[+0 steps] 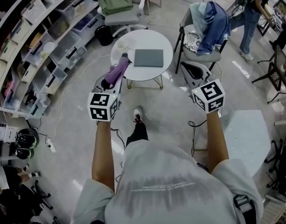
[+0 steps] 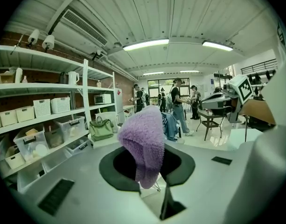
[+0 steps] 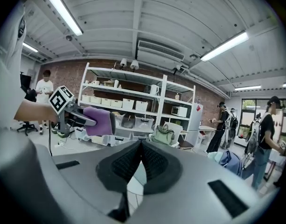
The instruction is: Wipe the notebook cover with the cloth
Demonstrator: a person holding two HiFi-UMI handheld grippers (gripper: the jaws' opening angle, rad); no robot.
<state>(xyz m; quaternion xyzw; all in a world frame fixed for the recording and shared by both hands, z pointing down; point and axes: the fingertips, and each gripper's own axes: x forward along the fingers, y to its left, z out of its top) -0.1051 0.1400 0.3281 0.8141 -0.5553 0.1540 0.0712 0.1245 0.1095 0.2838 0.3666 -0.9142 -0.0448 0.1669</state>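
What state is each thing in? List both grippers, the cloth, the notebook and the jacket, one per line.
left gripper: shut on the cloth
cloth: pinched in the left jaws, loose end drooping
right gripper: shut, nothing between the jaws
notebook: closed, lying flat on the round table, nothing touching it
jacket: draped over a chair
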